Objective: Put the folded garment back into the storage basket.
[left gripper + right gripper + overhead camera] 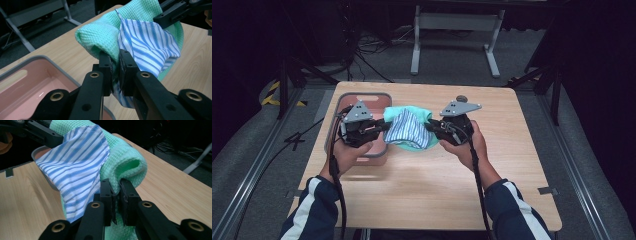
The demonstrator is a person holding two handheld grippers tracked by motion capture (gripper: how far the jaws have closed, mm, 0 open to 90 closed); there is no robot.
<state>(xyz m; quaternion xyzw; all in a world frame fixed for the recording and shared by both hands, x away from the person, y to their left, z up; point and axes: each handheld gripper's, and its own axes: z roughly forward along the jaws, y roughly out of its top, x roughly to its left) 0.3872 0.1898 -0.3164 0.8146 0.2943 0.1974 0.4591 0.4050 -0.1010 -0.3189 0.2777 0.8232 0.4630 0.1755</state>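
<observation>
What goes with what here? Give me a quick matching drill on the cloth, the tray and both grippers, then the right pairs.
1. green and striped cloth
2. pink tray
3. left gripper
4. right gripper

A. resting on the table at the person's left
B. clamped on the cloth's left edge
C. held up between both grippers
D. clamped on the cloth's right edge

Pairs: 1-C, 2-A, 3-B, 4-D

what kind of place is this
Likely a lab or recording studio: a wooden table inside a metal rail frame, loose cables on grey carpet, dark surroundings.
</observation>
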